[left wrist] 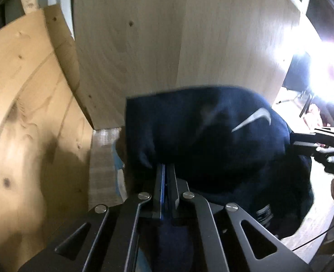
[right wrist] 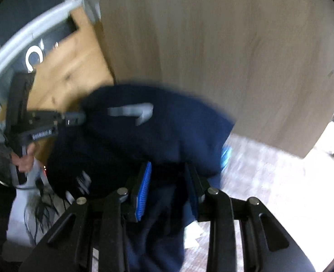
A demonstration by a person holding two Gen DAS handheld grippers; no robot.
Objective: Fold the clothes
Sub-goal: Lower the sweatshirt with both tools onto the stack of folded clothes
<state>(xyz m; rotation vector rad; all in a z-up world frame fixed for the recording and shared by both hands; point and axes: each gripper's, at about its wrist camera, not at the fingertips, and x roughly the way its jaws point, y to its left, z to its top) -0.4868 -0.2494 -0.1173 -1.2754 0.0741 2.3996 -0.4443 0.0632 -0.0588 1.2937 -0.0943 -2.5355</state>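
Navy garment (left wrist: 203, 140), dark knit, bunched and lifted clear of the pale wood surface; fills centre to lower right of the left wrist view, blurred. White swoosh logo (left wrist: 253, 120) sits upper right on the cloth there, upper centre in the right wrist view. Fabric hangs in loose folds toward the bottom of both frames.

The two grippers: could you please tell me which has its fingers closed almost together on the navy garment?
The left gripper; its fingers nearly meet on the navy garment, while the right gripper stands wider.
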